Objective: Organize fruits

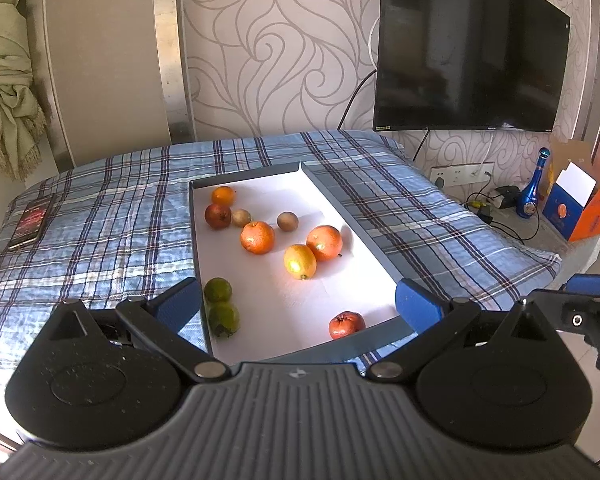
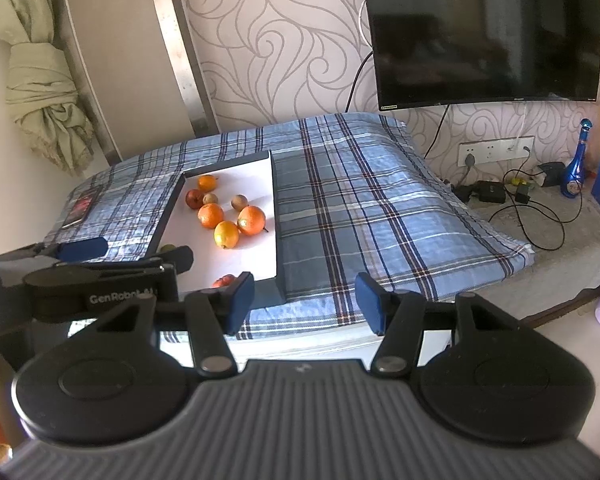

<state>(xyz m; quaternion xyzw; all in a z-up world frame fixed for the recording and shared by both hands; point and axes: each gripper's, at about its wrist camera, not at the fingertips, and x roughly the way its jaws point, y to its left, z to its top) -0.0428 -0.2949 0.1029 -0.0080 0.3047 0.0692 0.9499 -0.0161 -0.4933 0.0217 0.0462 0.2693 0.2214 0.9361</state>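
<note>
We hold the left gripper [image 1: 297, 306] wide open and empty over the near end of the white tray [image 1: 364, 236] on the plaid-covered bench [image 1: 99, 220]. Fruits lie loose in the tray: oranges [image 1: 257, 237] at centre, a lemon [image 1: 300, 261] just beside them, two green fruits [image 1: 219, 300] at seven o'clock, a red fruit [image 1: 347, 325] at five o'clock. Our right gripper [image 2: 306, 304] stands part open, empty, above the bench's near edge.

A dark television [image 1: 470, 44] hangs on swirl-patterned wallpaper [image 1: 275, 48]; a phone [image 1: 29, 222] lies on the plaid cloth [image 1: 99, 216]; a blue bottle [image 1: 534, 186] stands near tangled cables [image 2: 528, 208].
</note>
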